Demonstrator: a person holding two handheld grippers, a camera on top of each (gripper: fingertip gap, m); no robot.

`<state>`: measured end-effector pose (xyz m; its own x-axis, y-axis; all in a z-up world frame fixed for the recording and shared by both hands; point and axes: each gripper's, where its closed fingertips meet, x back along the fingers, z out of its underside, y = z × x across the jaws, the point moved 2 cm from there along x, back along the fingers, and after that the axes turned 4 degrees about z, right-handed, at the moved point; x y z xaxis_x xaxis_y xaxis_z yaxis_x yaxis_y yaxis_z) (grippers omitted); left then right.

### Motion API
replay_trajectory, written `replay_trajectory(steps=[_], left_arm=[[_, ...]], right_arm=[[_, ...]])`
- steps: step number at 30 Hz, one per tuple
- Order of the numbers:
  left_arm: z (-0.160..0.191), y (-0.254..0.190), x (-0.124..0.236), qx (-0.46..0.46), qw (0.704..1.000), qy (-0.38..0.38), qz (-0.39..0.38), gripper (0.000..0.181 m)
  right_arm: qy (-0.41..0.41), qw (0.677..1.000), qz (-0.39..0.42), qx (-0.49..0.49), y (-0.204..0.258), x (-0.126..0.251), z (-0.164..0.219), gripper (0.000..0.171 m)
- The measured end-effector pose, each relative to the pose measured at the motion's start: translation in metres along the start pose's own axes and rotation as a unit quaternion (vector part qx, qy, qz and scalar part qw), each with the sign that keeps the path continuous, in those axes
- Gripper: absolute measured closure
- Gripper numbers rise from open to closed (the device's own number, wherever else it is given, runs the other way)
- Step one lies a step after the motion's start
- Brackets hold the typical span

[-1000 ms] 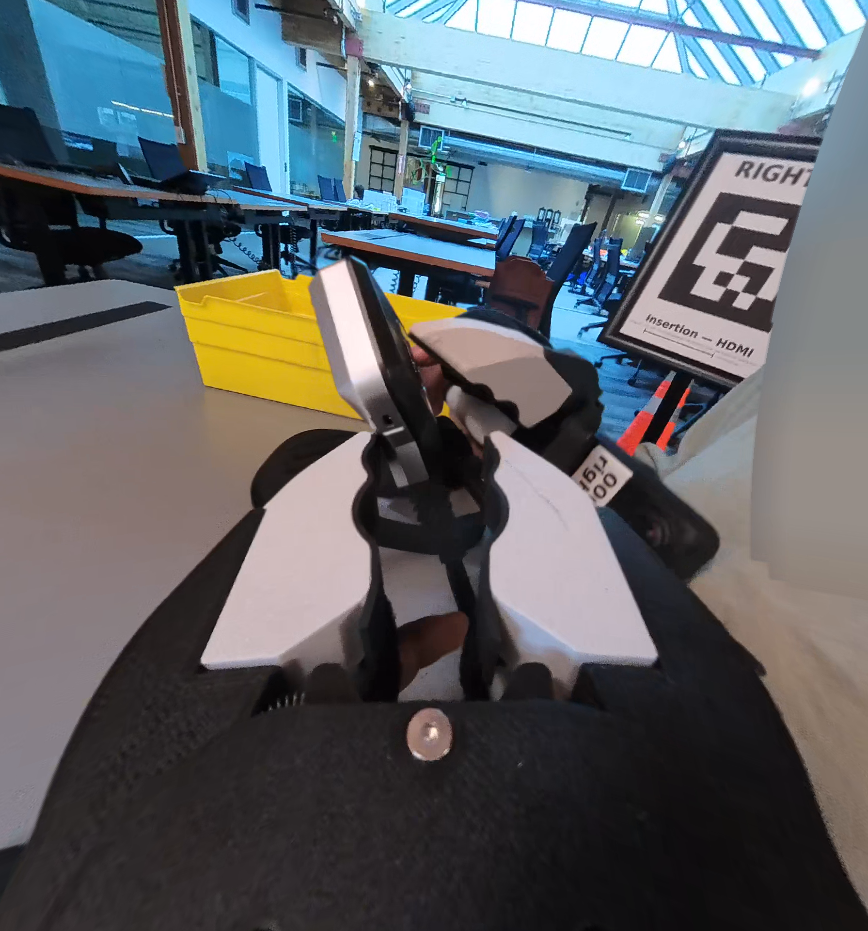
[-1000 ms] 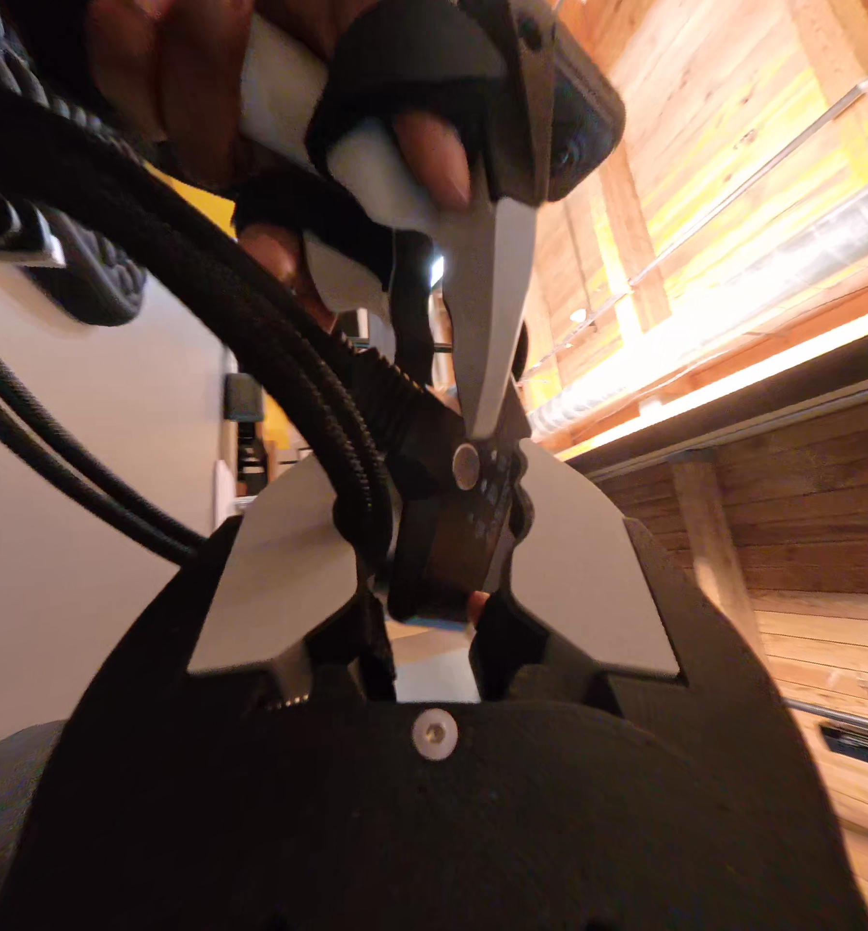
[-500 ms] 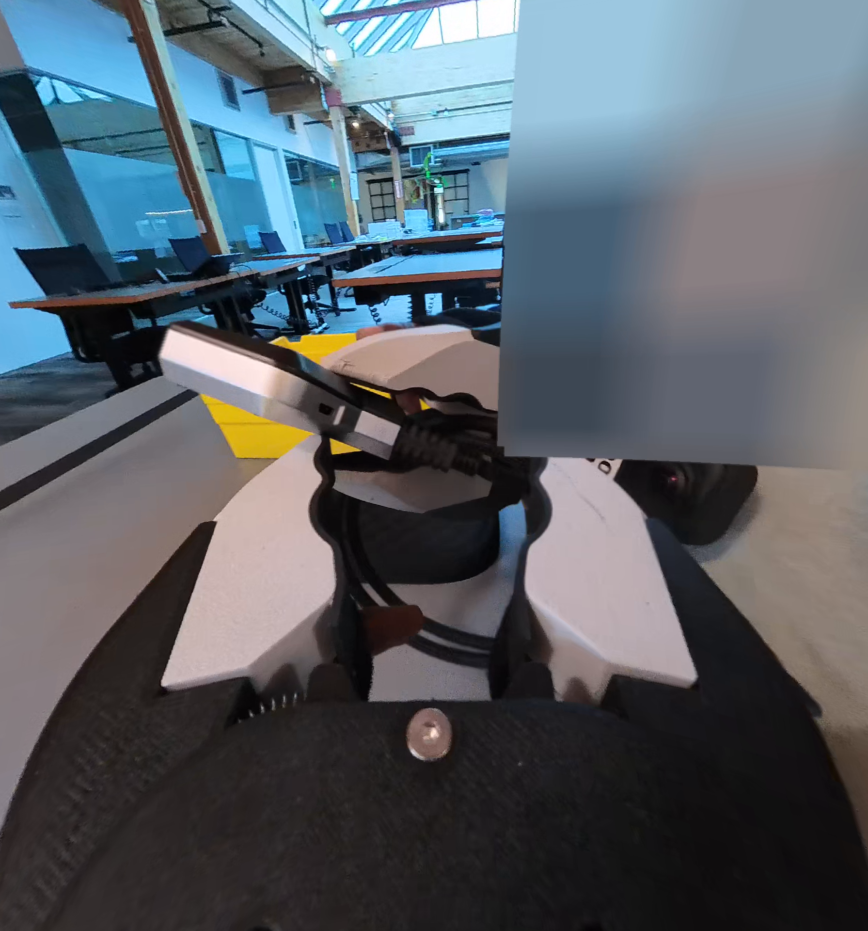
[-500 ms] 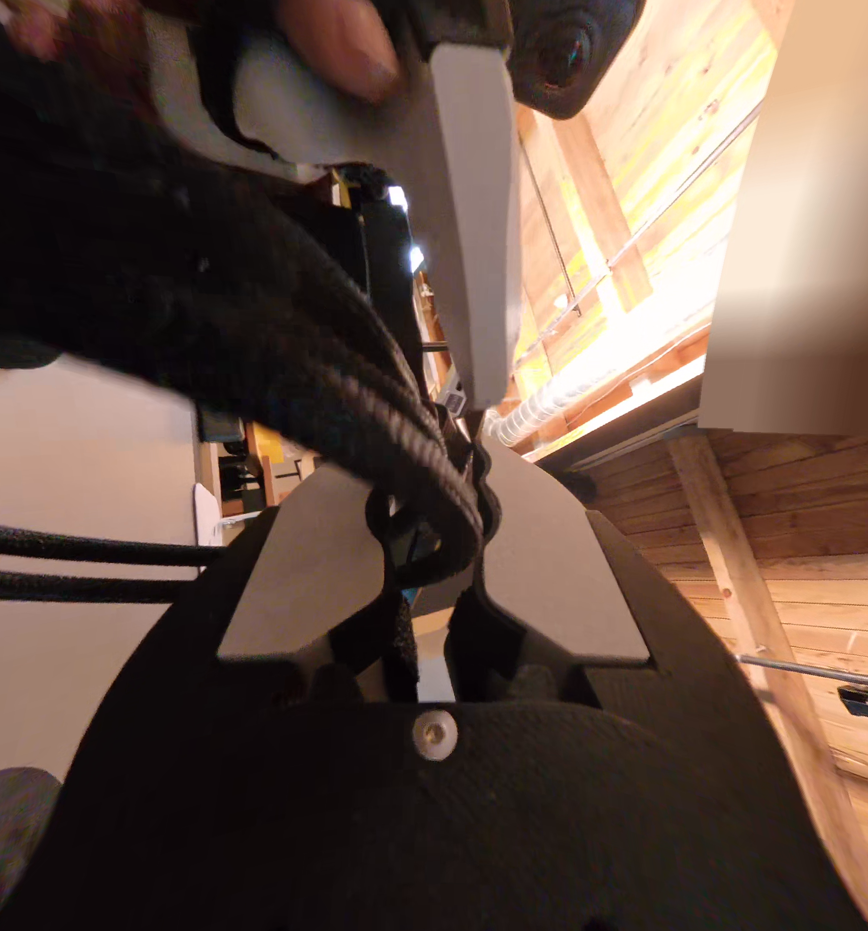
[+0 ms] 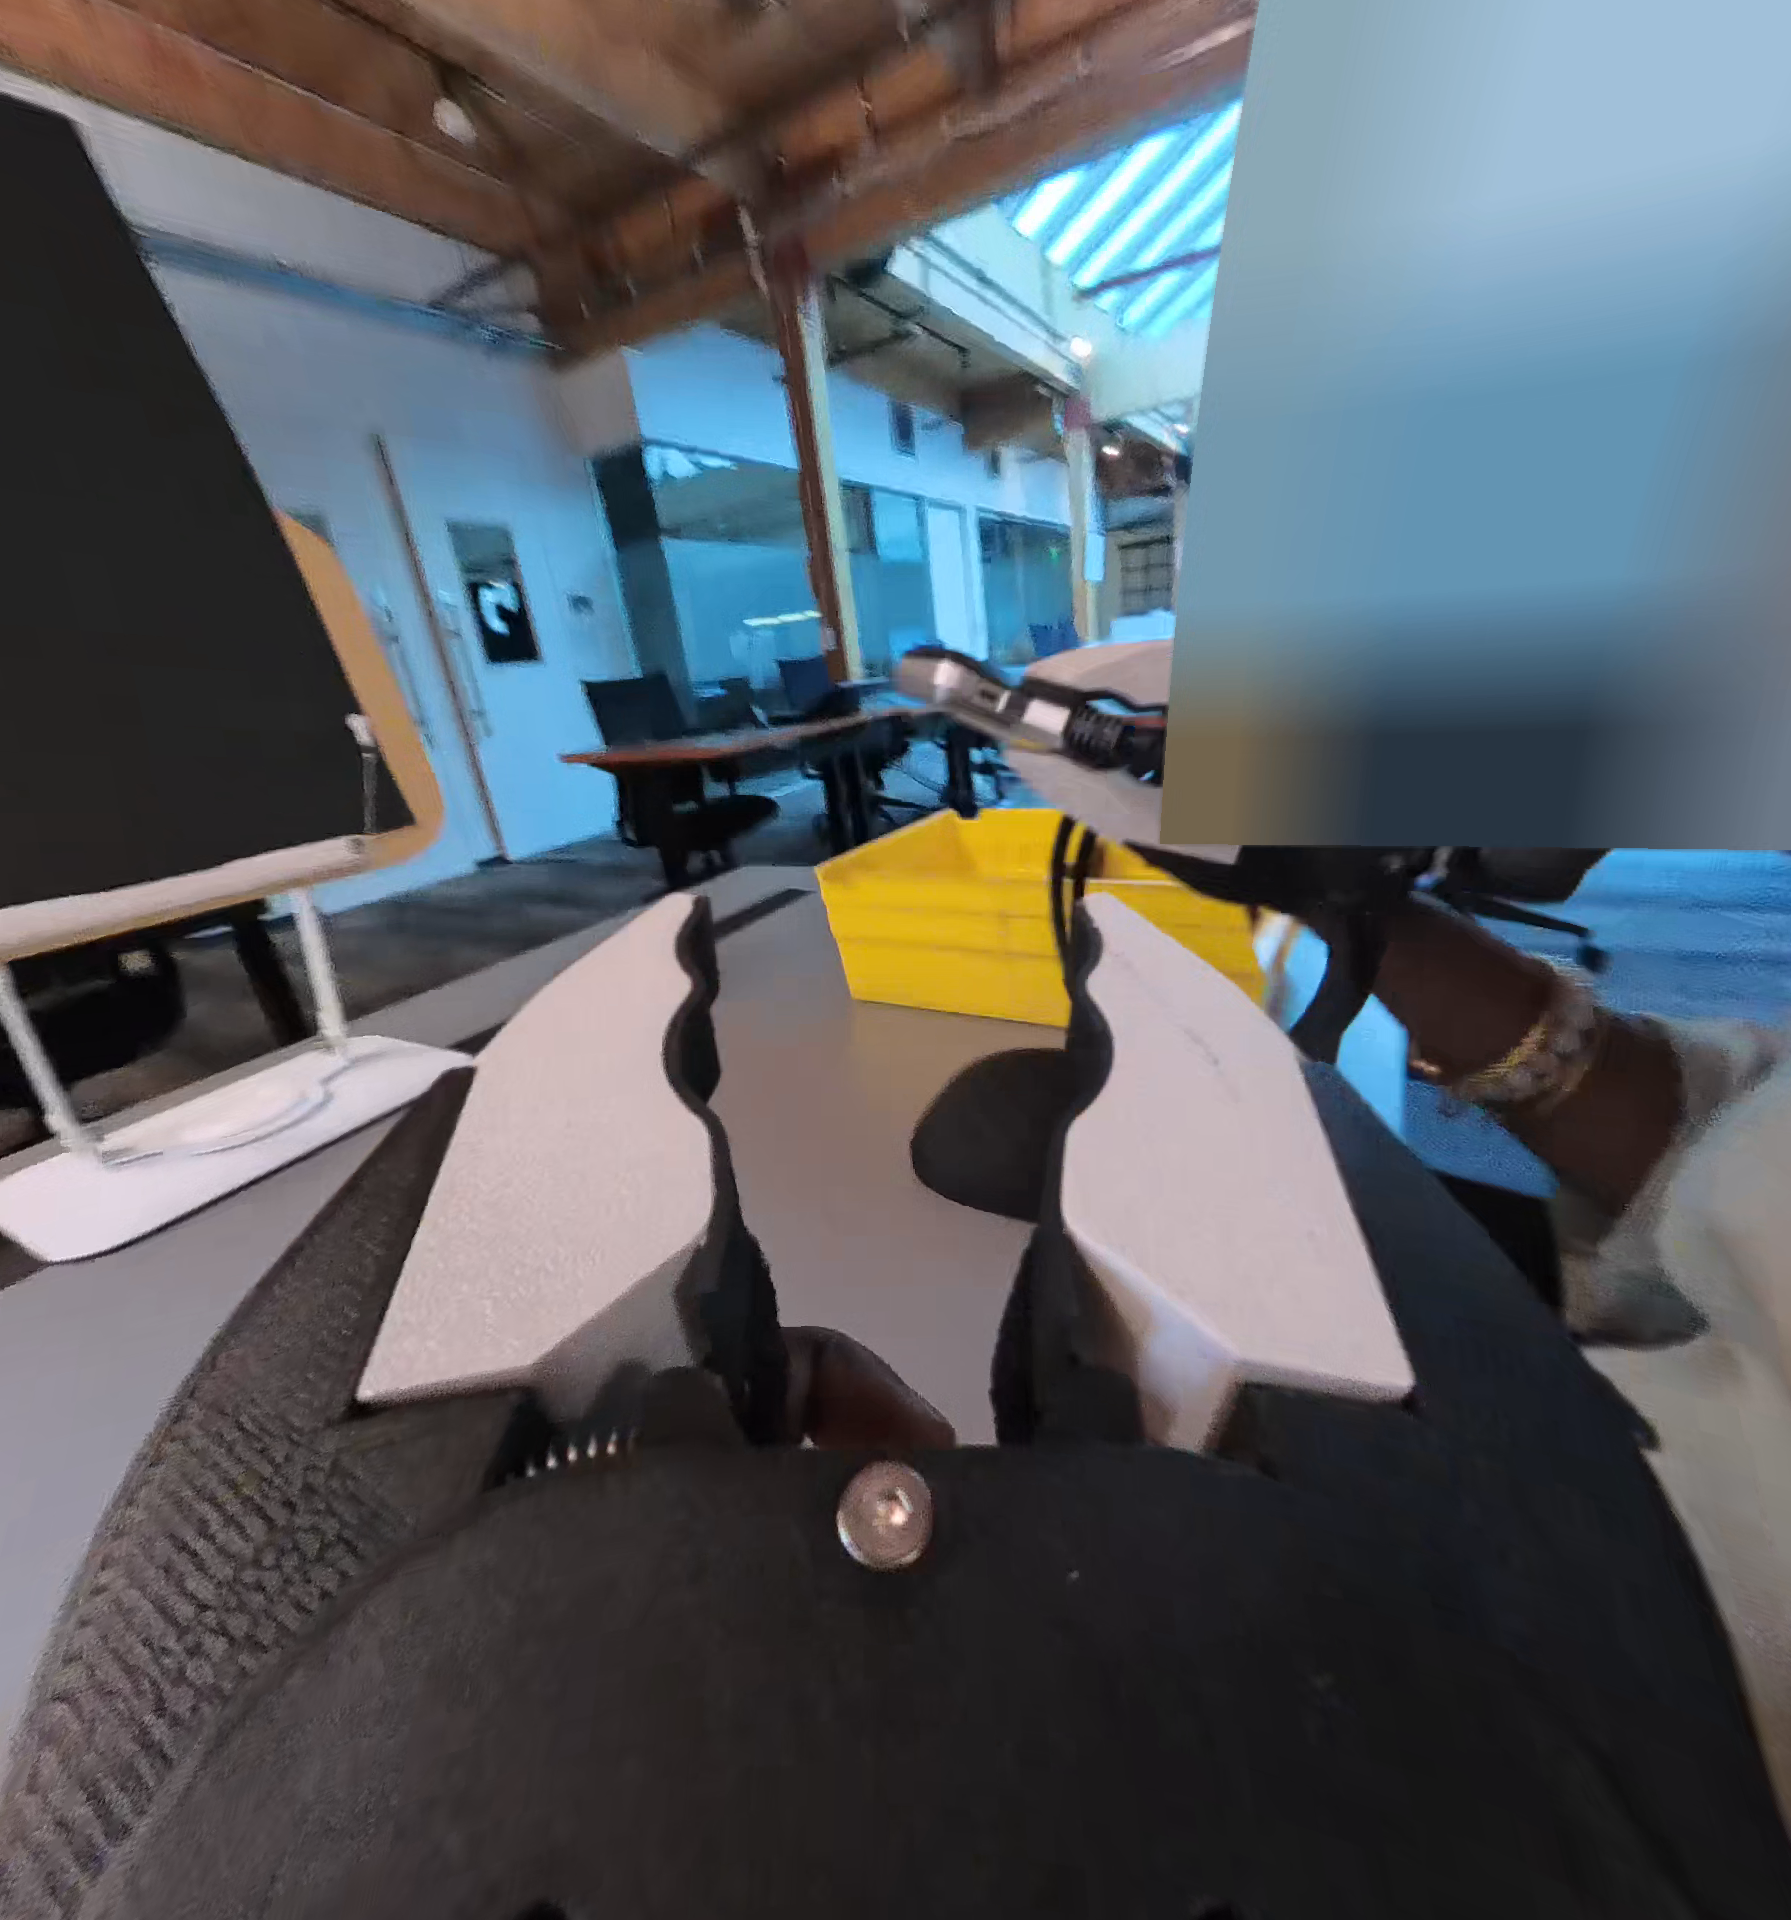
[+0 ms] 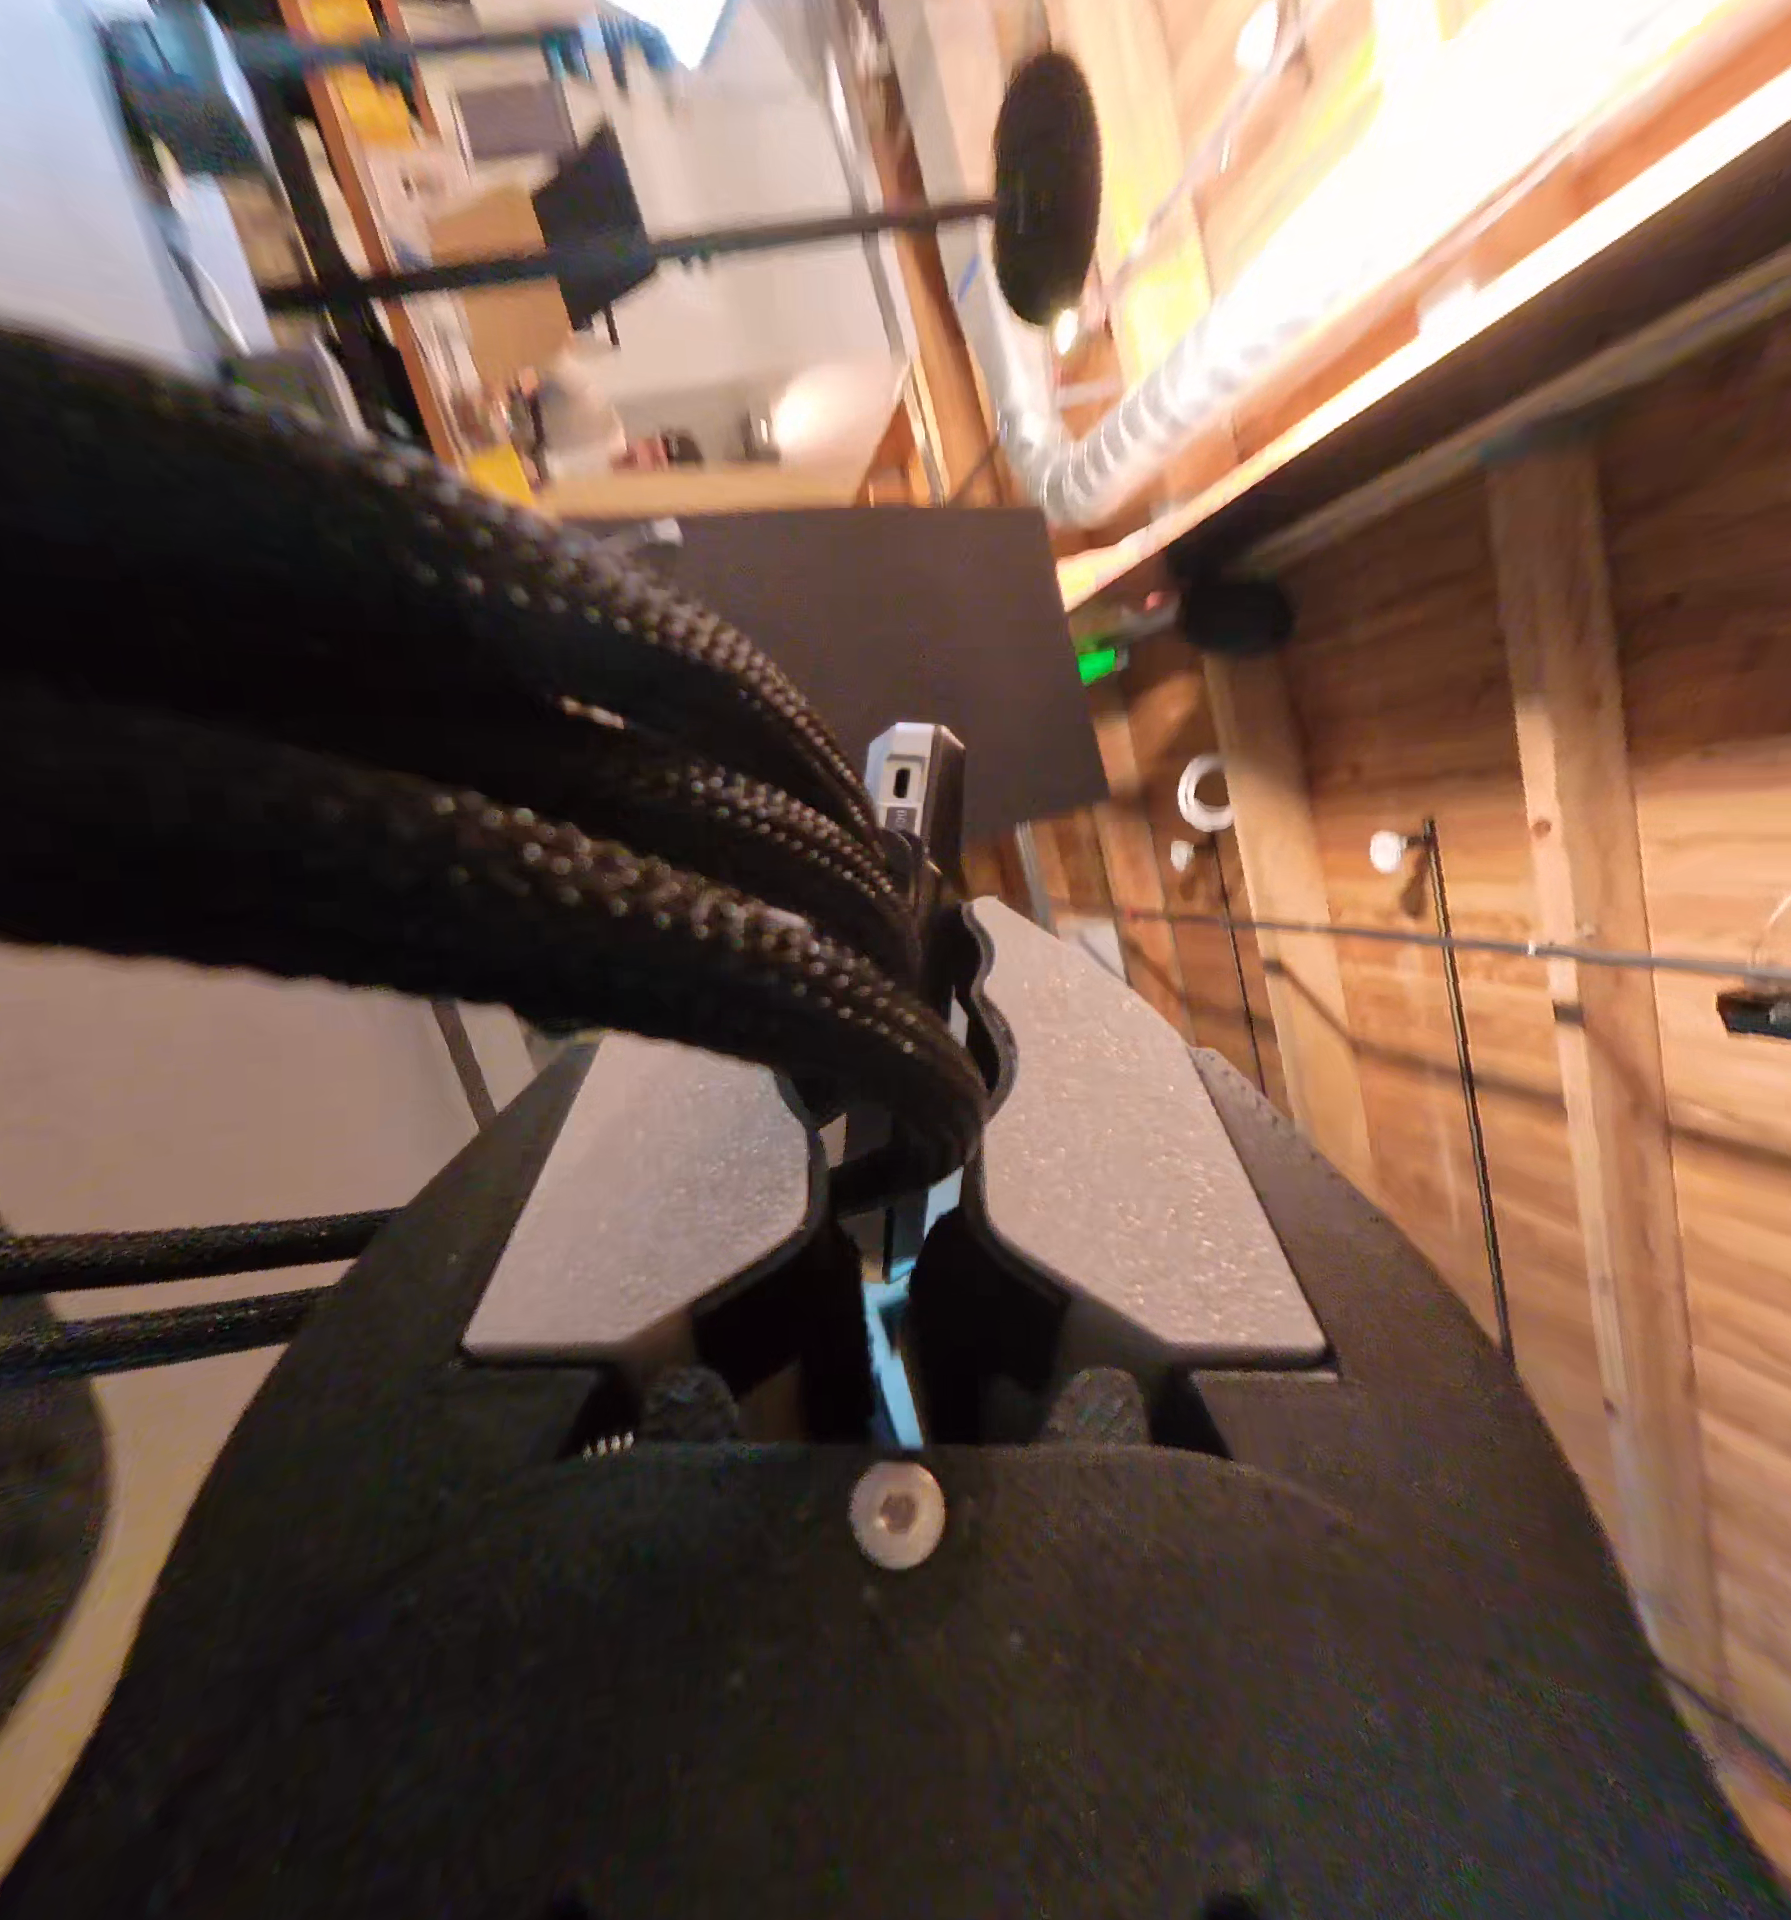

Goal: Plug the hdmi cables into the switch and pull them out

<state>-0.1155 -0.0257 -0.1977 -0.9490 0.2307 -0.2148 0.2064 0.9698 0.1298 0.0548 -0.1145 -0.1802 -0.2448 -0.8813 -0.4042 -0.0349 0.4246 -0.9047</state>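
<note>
The grey worktop (image 5: 829, 1049) carries a yellow bin (image 5: 958, 935) and a dark board on a white stand (image 5: 122, 644). Over it the left gripper (image 5: 886, 935) hangs with jaws wide and empty. The right gripper (image 6: 958, 966) has its jaws clamped on the slim silver switch (image 6: 917, 774), lifted clear, with braided black HDMI cables (image 6: 558, 831) plugged into it.
</note>
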Motion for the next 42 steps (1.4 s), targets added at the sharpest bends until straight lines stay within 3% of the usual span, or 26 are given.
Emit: replay_trajectory(steps=[4,9,14,18,23,30,36,42], left_arm=[[0.022,0.02,-0.003,-0.021,0.997,0.041,-0.068,0.121],[0.041,0.033,-0.004,-0.018,0.993,0.062,-0.094,0.126],[0.043,0.038,-0.002,-0.023,0.992,0.059,-0.108,0.128],[0.043,0.04,-0.002,-0.017,0.992,0.051,-0.113,0.13],[0.042,0.042,0.0,-0.022,0.991,0.051,-0.119,0.131],[0.042,0.046,0.003,-0.018,0.991,0.044,-0.127,0.132],[0.041,0.046,0.003,-0.024,0.99,0.042,-0.129,0.132],[0.045,0.046,0.001,-0.022,0.99,0.045,-0.129,0.133]], right_arm=[[0.116,0.993,0.012,0.008,-0.052,-0.019,0.045,0.147],[0.272,0.962,-0.028,0.017,-0.108,-0.036,0.122,0.148],[0.4,0.905,0.042,0.139,-0.158,-0.042,0.216,0.148],[0.448,0.873,0.04,0.188,-0.139,-0.046,0.282,0.147],[0.497,0.846,-0.064,0.182,-0.059,-0.041,0.348,0.147],[0.527,0.823,-0.161,0.136,0.017,-0.016,0.347,0.147],[0.552,0.803,-0.204,0.089,0.039,0.004,0.327,0.147],[0.53,0.779,-0.336,0.0,0.071,0.019,0.323,0.144]])
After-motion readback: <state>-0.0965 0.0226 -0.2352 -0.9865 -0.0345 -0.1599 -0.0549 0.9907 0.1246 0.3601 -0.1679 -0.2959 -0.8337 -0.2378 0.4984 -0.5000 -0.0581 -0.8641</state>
